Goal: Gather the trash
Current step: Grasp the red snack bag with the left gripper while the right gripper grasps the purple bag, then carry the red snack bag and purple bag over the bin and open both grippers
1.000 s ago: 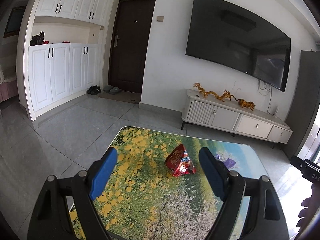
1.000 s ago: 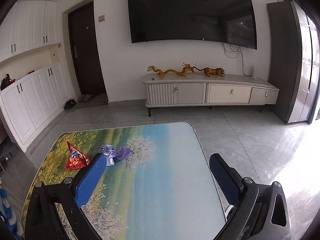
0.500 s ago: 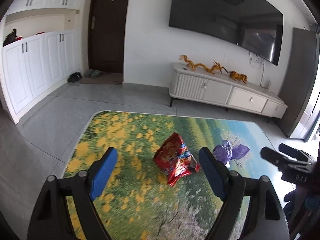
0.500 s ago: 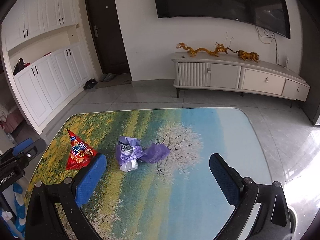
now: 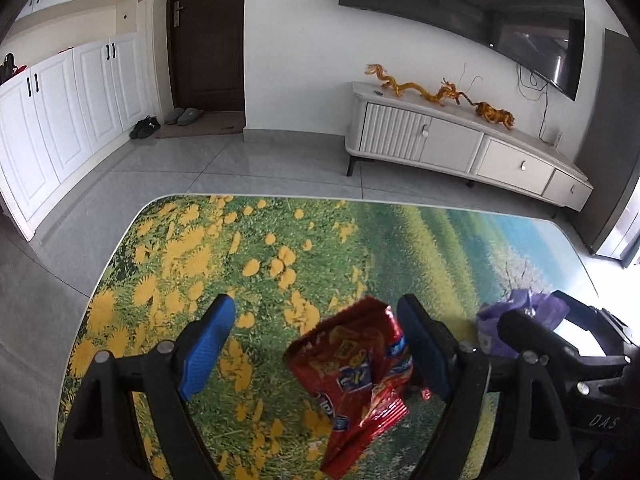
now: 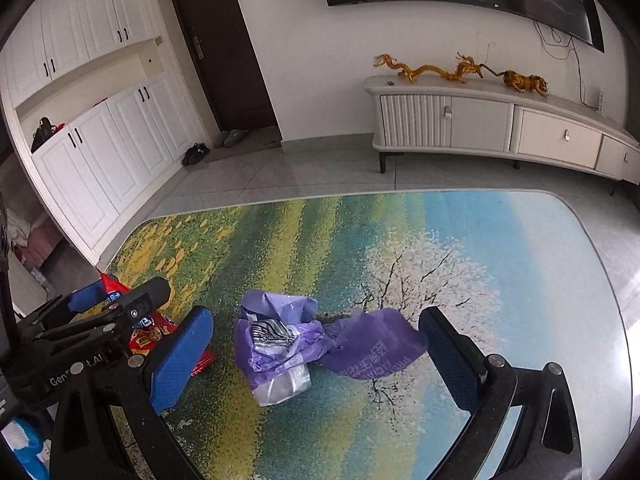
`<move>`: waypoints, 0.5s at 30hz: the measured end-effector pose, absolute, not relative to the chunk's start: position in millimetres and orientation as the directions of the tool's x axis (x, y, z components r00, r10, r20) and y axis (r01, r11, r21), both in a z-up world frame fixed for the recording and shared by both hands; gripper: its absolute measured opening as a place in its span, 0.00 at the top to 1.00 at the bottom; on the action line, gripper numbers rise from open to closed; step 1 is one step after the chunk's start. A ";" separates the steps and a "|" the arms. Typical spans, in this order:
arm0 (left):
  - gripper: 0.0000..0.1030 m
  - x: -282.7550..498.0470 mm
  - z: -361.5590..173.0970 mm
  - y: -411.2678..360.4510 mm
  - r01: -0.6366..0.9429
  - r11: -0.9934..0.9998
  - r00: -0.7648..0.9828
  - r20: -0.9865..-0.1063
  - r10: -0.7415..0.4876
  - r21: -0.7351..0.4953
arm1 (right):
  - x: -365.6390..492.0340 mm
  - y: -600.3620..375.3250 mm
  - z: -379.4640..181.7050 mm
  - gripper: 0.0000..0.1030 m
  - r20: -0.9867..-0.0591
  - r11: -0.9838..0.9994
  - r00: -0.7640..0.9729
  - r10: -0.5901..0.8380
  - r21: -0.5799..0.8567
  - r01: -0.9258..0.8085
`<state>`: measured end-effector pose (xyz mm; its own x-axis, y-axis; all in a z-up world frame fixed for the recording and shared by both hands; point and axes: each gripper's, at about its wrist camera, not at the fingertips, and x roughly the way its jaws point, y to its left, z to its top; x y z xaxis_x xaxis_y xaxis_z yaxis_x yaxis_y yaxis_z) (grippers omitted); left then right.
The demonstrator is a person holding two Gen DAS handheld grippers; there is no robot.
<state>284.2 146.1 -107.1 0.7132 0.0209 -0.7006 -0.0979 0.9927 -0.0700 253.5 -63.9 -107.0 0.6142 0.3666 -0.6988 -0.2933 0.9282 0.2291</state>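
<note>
Left wrist view shows the left gripper (image 5: 316, 344) with jaws wide and closing slightly around a red snack bag (image 5: 352, 376) near the table's (image 5: 280, 240) near left corner; its pads are not pressing it. Right wrist view shows the right gripper (image 6: 316, 354) spread open around a crumpled purple bag (image 6: 288, 344) just beside the red one, toward the near edge.
</note>
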 end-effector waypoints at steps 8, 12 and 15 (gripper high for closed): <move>0.59 272.5 -116.4 138.9 -0.082 0.995 0.689 -0.724 0.018 -0.053 | 245.6 -62.8 -116.2 0.47 -0.746 0.928 0.559 0.363 0.231 -0.293; 0.68 256.1 -115.5 136.2 -0.074 0.995 0.690 -0.724 0.000 -0.071 | 229.4 -64.1 -115.9 0.59 -0.747 0.921 0.551 0.373 0.226 -0.318; 0.72 240.1 -111.5 133.4 -0.074 0.994 0.694 -0.720 -0.007 -0.080 | 213.7 -69.9 -113.2 0.61 -0.742 0.914 0.545 0.391 0.242 -0.326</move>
<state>240.1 133.4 -111.5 0.6941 -0.0066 -0.7198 -0.0735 0.9941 -0.0800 213.7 -69.9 -113.2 0.5449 0.3913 -0.7416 -0.3264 0.9137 0.2423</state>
